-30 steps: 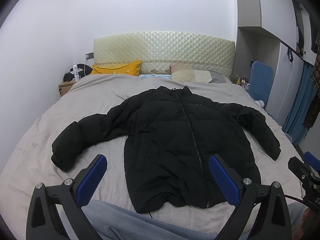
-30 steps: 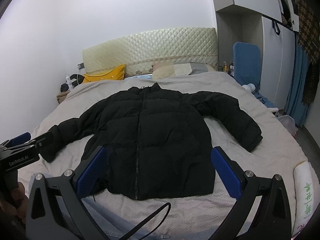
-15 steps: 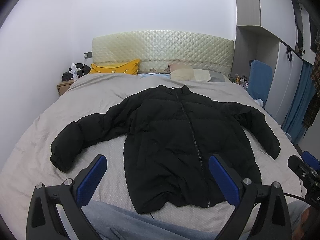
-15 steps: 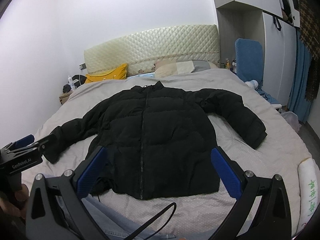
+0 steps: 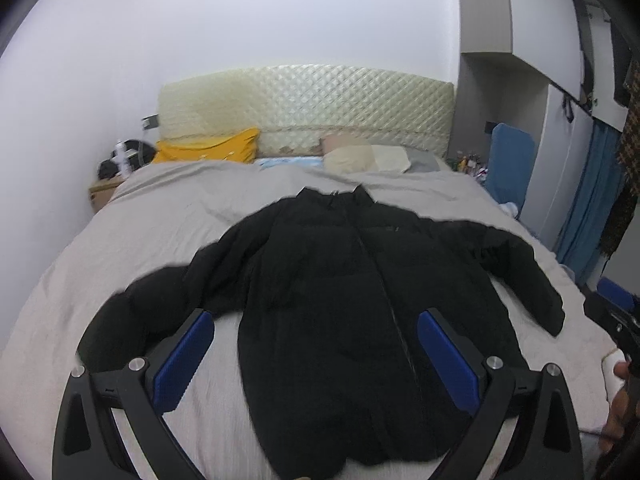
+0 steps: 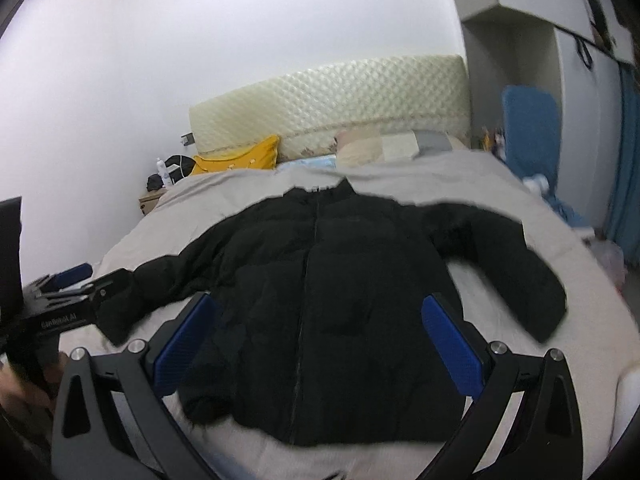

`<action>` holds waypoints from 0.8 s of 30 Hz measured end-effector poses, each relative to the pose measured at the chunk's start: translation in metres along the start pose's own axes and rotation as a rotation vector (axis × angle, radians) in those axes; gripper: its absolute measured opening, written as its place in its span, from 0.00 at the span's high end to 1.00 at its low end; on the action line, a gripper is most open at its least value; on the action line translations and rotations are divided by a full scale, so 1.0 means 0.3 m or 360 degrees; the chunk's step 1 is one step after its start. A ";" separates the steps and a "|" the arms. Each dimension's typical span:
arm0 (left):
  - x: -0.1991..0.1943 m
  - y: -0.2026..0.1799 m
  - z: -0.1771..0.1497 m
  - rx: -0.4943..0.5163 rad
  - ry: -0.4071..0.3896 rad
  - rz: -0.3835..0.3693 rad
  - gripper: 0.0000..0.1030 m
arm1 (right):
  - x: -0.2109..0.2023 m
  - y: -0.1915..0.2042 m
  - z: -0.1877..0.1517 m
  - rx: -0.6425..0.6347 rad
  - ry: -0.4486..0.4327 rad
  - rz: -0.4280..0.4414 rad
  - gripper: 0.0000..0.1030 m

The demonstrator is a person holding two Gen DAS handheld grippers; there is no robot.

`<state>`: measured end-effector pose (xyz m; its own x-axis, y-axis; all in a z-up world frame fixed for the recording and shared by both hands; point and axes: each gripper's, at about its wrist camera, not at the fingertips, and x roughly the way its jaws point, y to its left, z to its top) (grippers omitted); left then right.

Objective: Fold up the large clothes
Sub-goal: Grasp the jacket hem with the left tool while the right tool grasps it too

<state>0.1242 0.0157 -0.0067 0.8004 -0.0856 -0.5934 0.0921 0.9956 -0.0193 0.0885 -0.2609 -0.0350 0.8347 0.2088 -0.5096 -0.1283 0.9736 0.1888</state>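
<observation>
Blue-padded fingers [image 5: 183,360] of both grippers spread wide, empty — puffy black jacket [image 5: 360,312] flat on bed [image 5: 168,208]

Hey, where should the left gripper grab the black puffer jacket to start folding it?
Probably the left sleeve cuff: it lies spread flat on the bed cover, nearest the open left gripper. Come from the outer side, pinching across the cuff to carry it over the jacket.

Black padded zip-front jacket [image 5: 352,304] on a plain beige-grey bed cover [image 5: 168,216]. Cream diamond-quilted headboard [image 5: 308,104]. Mustard-yellow cushion [image 5: 212,151]; pale beige pillow [image 5: 360,158]. Blue curtain [image 5: 588,208]. Left tongs [image 5: 316,354] and right tongs [image 6: 320,346]: black frames, blue pads.
</observation>
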 end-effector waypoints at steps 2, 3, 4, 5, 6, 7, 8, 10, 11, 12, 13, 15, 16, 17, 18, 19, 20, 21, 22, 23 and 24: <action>0.101 0.036 0.080 0.0020 0.0025 -0.0011 0.00 | 0.083 -0.005 0.073 -0.0069 -0.0017 0.0018 0.00; 0.152 0.050 0.114 0.0031 0.0040 -0.0021 0.00 | 0.117 -0.007 0.098 -0.0093 -0.0017 0.0026 0.00; 0.218 0.073 0.153 0.0037 0.0065 -0.0020 0.00 | 0.170 -0.013 0.135 -0.0117 -0.0004 0.0045 0.00; 0.277 0.094 0.184 0.0039 0.0093 -0.0031 0.00 | 0.229 -0.025 0.171 -0.0120 0.0019 0.0081 0.00; 0.356 0.124 0.223 0.0035 0.0126 -0.0038 0.00 | 0.292 -0.040 0.208 -0.0113 0.0043 0.0113 0.00; 0.420 0.147 0.250 0.0037 0.0146 -0.0036 0.00 | 0.340 -0.050 0.233 -0.0115 0.0059 0.0126 0.00; 0.491 0.174 0.276 0.0044 0.0169 -0.0027 0.00 | 0.405 -0.057 0.265 -0.0137 0.0075 0.0134 0.00; 0.653 0.236 0.320 0.0041 0.0238 -0.0021 0.00 | 0.558 -0.069 0.324 -0.0212 0.0122 0.0156 0.00; 0.734 0.270 0.335 0.0034 0.0283 -0.0025 0.00 | 0.644 -0.084 0.349 -0.0221 0.0167 0.0173 0.00; 0.810 0.310 0.344 0.0021 0.0320 -0.0024 0.03 | 0.746 -0.107 0.374 -0.0206 0.0233 0.0198 0.00; 0.896 0.353 0.352 0.0000 0.0355 -0.0029 0.04 | 0.849 -0.133 0.395 -0.0174 0.0304 0.0234 0.00; 1.029 0.430 0.358 -0.0046 0.0408 -0.0042 0.05 | 1.037 -0.186 0.431 -0.0123 0.0409 0.0256 0.00; 1.109 0.479 0.359 -0.0084 0.0443 -0.0067 0.05 | 1.139 -0.213 0.448 -0.0109 0.0455 0.0251 0.01; 1.171 0.516 0.360 -0.0117 0.0470 -0.0083 0.06 | 1.213 -0.229 0.461 -0.0111 0.0483 0.0244 0.02; 1.221 0.553 0.356 -0.0148 0.0491 -0.0100 0.07 | 1.308 -0.247 0.470 -0.0107 0.0521 0.0229 0.02; 1.275 0.587 0.351 -0.0186 0.0517 -0.0135 0.08 | 1.391 -0.258 0.477 -0.0096 0.0564 0.0238 0.03; 1.336 0.621 0.347 -0.0223 0.0556 -0.0173 0.08 | 1.479 -0.261 0.482 -0.0093 0.0615 0.0261 0.03; 1.382 0.646 0.345 -0.0249 0.0588 -0.0204 0.09 | 1.539 -0.256 0.482 -0.0102 0.0643 0.0267 0.03; 1.429 0.663 0.335 -0.0268 0.0622 -0.0244 0.11 | 1.594 -0.246 0.483 -0.0119 0.0663 0.0270 0.03; 1.468 0.676 0.328 -0.0270 0.0656 -0.0259 0.15 | 1.656 -0.232 0.484 -0.0142 0.0675 0.0270 0.03; 1.510 0.691 0.318 -0.0277 0.0698 -0.0274 0.20 | 1.731 -0.211 0.481 -0.0152 0.0692 0.0255 0.03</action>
<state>0.5623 0.1796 -0.2028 0.4544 -0.2620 -0.8514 0.0710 0.9634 -0.2586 0.6073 -0.2276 -0.1903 0.5015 0.3565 -0.7883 -0.3027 0.9259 0.2262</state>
